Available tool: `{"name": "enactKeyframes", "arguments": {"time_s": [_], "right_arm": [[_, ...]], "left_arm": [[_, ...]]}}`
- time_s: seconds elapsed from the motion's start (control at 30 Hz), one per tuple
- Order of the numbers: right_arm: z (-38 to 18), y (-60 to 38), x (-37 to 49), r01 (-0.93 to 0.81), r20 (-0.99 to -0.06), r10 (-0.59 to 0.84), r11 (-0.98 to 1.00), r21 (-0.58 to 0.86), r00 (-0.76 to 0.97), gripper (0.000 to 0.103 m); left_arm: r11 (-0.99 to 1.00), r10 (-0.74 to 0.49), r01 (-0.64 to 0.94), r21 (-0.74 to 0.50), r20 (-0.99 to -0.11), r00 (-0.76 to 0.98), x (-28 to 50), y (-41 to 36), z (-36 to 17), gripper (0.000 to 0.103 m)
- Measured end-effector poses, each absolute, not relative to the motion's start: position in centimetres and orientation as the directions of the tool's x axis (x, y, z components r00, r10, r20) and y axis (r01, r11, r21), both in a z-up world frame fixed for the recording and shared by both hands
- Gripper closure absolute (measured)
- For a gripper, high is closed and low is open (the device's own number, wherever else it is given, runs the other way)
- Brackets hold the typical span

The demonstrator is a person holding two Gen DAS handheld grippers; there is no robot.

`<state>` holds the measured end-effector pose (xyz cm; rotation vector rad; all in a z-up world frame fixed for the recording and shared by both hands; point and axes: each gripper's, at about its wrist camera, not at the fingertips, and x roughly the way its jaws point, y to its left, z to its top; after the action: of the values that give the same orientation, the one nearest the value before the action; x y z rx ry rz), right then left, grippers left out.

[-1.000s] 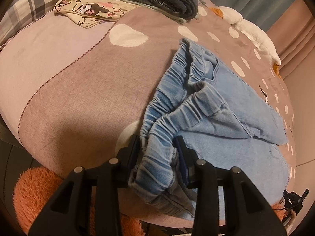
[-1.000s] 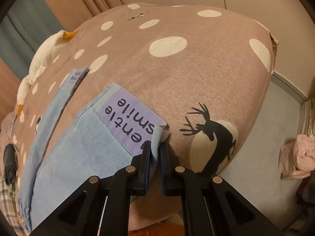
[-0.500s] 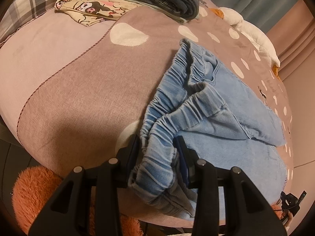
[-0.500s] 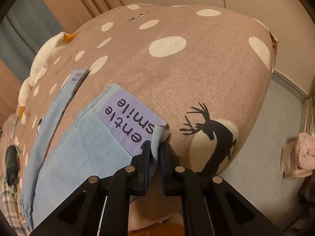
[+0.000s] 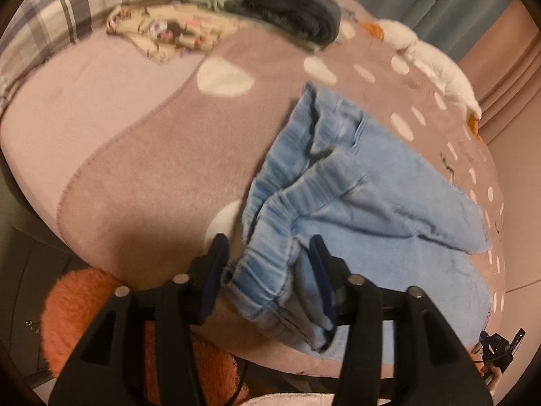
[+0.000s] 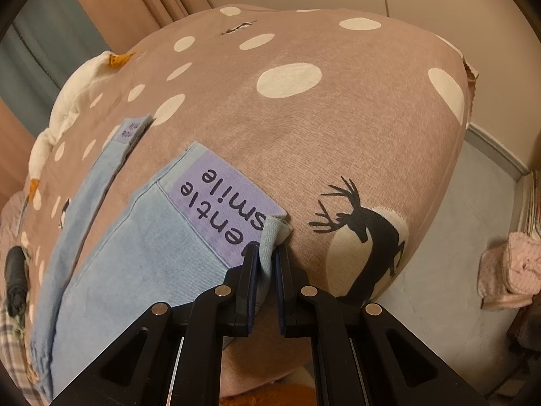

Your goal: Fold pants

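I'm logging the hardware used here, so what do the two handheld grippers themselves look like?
Both the left gripper and the right gripper are matte black plastic with triangular cut-outs, round silver pivot pins and dark navy pads on the fingertips. No cables, markings or sleeves show.

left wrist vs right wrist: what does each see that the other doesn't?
Left wrist only: the left gripper open around the gathered waistband, and the dark folded garment. Right wrist only: the right gripper shut on the hem corner, the purple cuff, and the deer print. Both: light-blue pants on the dotted blanket.
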<state>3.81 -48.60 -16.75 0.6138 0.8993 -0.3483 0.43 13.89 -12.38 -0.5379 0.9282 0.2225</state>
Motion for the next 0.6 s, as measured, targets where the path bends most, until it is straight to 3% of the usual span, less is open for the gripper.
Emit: {"name": "enactKeyframes", "arguments": {"time_s": [0.07, 0.13, 0.2, 0.37, 0.6], "right_arm": [[-16.3, -48.1, 4.1, 0.525, -0.822, -0.059, 0.795, 0.304, 0.566, 0.095], [-15.4, -47.4, 4.2, 0.530, -0.829, -0.101, 0.809, 0.253, 0.549, 0.079], [-14.1, -46.7, 4.1, 0.519, -0.813, -0.113, 0.817, 0.252, 0.572, 0.049], [-8.6, -43.1, 4.9, 0.420, -0.743, -0.117, 0.877, 0.234, 0.659, 0.030], [-1.8, -35.7, 8.6, 0.073, -0.622, 0.128, 0.955, 0.288, 0.772, 0.023]], "left_arm": [[0.853, -0.034, -0.384, -0.354, -0.772, 0.635, 0.0, 13.6, -10.6, 0.033], [0.858, -0.036, -0.357, -0.369, -0.737, 0.675, -0.3, 13.2, -9.1, 0.019], [0.866, -0.054, -0.315, -0.387, -0.700, 0.712, -0.2, 12.5, -7.5, 0.014], [0.865, -0.152, -0.208, -0.456, -0.634, 0.758, 0.9, 10.6, -5.3, 0.011], [0.858, -0.217, -0.161, -0.488, -0.627, 0.748, 4.0, 7.8, -4.4, 0.011]]}}
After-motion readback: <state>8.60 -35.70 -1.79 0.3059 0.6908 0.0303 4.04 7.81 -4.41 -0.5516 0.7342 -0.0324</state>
